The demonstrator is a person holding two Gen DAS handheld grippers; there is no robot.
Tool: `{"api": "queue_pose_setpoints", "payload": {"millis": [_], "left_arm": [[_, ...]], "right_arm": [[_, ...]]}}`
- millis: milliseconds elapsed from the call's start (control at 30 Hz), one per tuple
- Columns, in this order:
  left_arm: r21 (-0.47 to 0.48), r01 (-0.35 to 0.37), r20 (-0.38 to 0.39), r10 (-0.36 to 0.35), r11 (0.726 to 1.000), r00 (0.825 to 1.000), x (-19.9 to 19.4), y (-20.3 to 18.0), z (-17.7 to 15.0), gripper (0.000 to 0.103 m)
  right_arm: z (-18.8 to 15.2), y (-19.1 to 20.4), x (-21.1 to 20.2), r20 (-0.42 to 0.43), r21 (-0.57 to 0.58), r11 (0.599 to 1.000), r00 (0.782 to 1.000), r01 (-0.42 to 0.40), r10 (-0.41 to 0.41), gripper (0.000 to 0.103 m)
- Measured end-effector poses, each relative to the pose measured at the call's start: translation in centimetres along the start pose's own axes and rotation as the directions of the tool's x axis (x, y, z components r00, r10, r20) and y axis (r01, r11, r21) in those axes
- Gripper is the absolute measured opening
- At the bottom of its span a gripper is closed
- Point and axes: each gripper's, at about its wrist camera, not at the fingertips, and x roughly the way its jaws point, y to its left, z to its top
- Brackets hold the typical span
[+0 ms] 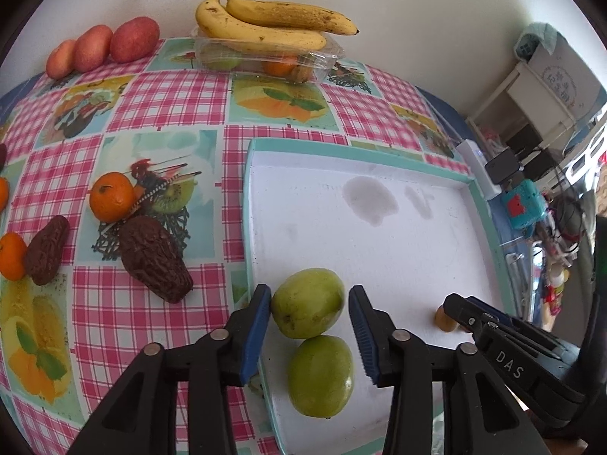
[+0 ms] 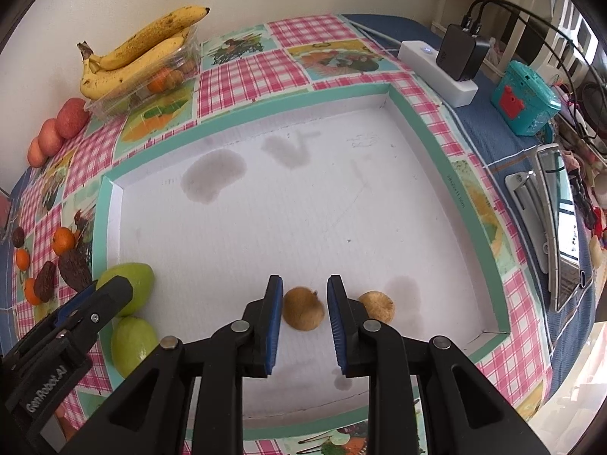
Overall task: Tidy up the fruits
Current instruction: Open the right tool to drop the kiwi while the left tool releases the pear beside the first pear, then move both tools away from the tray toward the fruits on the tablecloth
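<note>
The left gripper (image 1: pixel 309 305) has its jaws wide around the far green fruit (image 1: pixel 307 302), one blue pad on each side, and a small gap seems to remain on both sides, so I judge it is not pressed. This fruit lies in the white tray (image 1: pixel 379 235), near its left wall, touching or almost touching a second green fruit (image 1: pixel 320 375). Both are round, smooth and a little shiny; they look firm and not heavy, but the skin may slip on the ribbed pads, so the best hold is across the widest middle.

The right gripper (image 2: pixel 305 303) also has its jaws apart, around a small brown fruit (image 2: pixel 303 313) on the tray floor, with another brown one (image 2: pixel 377 306) just beside the right pad. These look dull, slightly fuzzy and light; they should grip easily but could roll.

On the checked plastic cloth of the counter (image 1: pixel 170 91) lie oranges (image 1: pixel 112 197), dark wrinkled fruits (image 1: pixel 155 258), red apples (image 1: pixel 134 40) and spotted bananas (image 1: pixel 265 24) on a clear box (image 1: pixel 322 58)
</note>
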Motion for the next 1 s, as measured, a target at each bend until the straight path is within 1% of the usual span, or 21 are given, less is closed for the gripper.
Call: {"api": "queue_pose_setpoints", "payload": {"millis": [67,167,300,367,400,467,500,533,567,633,700,733,767,800,900,933,967,1000], "left_arm": [[-0.009,0.013,0.003,-0.013,1.000,1.000,-0.3,0.0,0.1,0.052],[0.002,0.008,0.014,-0.008,1.000,1.000,-1.0,-0.2,0.3,0.052],[-0.012,0.016,0.041,-0.016,1.000,0.999,-2.5,-0.1,0.9,0.053],[-0.026,-0.002,0.058,0.003,1.000,0.998,-3.4,0.3,1.1,0.054],[-0.038,-0.016,0.065,0.019,0.999,0.998,-3.8,0.6,1.3,0.056],[-0.069,-0.058,0.073,0.063,0.996,0.995,-4.4,1.6,1.6,0.058],[-0.083,-0.081,0.074,0.087,0.993,0.993,-4.6,2.0,1.7,0.060],[-0.103,-0.117,0.073,0.124,0.988,0.990,-4.9,2.7,1.8,0.061],[-0.119,-0.151,0.071,0.160,0.981,0.985,-5.1,3.3,1.8,0.064],[-0.147,-0.223,0.060,0.234,0.964,0.970,-5.4,4.6,1.9,0.071],[-0.175,-0.289,0.050,0.302,0.941,0.952,-5.6,6.0,1.8,0.085],[-0.188,-0.310,0.046,0.323,0.932,0.945,-5.7,6.6,1.7,0.089],[-0.205,-0.329,0.039,0.344,0.922,0.938,-5.8,7.3,1.6,0.098],[-0.223,-0.342,0.034,0.358,0.913,0.933,-5.8,8.0,1.4,0.103],[-0.269,-0.355,0.026,0.375,0.895,0.927,-6.0,9.4,1.1,0.103],[-0.276,-0.364,0.026,0.385,0.889,0.922,-6.1,9.7,1.0,0.103],[-0.278,-0.373,0.029,0.396,0.885,0.918,-6.1,9.6,1.1,0.103],[-0.278,-0.381,0.034,0.406,0.882,0.913,-6.2,9.7,1.1,0.103]], "right_arm": [[0.1,-0.2,-0.3,0.011,0.007,1.000,1.000,0.001,-0.001,0.025],[0.1,-0.3,-0.8,0.028,0.010,1.000,1.000,0.002,-0.003,0.025],[0.2,0.1,-1.2,0.039,0.002,1.000,0.999,-0.005,0.005,0.025],[0.2,0.4,-1.2,0.037,-0.008,1.000,0.999,-0.010,0.010,0.025],[0.2,0.6,-1.1,0.035,-0.011,1.000,0.999,-0.008,0.008,0.025],[0.3,0.9,-1.0,0.033,-0.018,1.000,0.999,-0.005,0.005,0.027],[0.3,0.9,-1.0,0.034,-0.020,1.000,0.999,-0.002,0.002,0.029],[0.3,1.0,-1.0,0.035,-0.021,1.000,0.999,0.003,-0.002,0.038],[0.3,1.0,-1.1,0.037,-0.022,1.000,0.999,0.006,-0.006,0.045],[0.3,1.3,-1.3,0.043,-0.029,1.000,0.999,0.012,-0.010,0.047],[0.4,1.5,-1.3,0.046,-0.037,0.999,0.999,0.023,-0.021,0.058],[0.4,1.6,-1.3,0.048,-0.041,0.999,0.998,0.030,-0.028,0.070],[0.4,1.7,-1.4,0.049,-0.044,0.999,0.998,0.032,-0.030,0.071],[0.4,1.7,-1.4,0.049,-0.046,0.998,0.998,0.033,-0.031,0.071],[0.5,2.0,-1.4,0.054,-0.054,0.998,0.998,0.039,-0.036,0.073],[0.5,2.2,-1.5,0.057,-0.059,0.997,0.998,0.045,-0.042,0.077],[0.5,2.3,-1.5,0.060,-0.062,0.997,0.997,0.049,-0.045,0.083],[0.5,2.3,-1.6,0.064,-0.064,0.997,0.997,0.049,-0.045,0.085]]}}
